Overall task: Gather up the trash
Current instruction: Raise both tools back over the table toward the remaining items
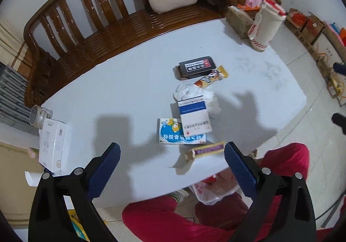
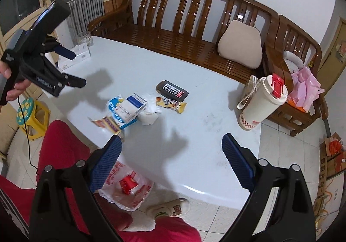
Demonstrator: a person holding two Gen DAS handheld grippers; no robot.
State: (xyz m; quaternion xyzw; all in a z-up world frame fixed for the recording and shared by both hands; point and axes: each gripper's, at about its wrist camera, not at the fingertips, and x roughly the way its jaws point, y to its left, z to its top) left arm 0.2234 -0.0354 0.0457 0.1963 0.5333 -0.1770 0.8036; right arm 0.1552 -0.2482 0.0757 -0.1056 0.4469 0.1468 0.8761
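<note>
We hold both the left gripper [image 1: 172,155] and right gripper [image 2: 172,147] wide open and empty above the tabletop's [image 1: 108,94] near edge. Crumpled wrappers and boxes [image 1: 192,118] cluster mid-table; bare tabletop surrounds them.

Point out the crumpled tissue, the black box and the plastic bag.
crumpled tissue [image 1: 187,91], left wrist view, its bunched top.
black box [image 2: 172,89], right wrist view, middle of its lid.
plastic bag [image 2: 127,187], right wrist view, its open middle.
</note>
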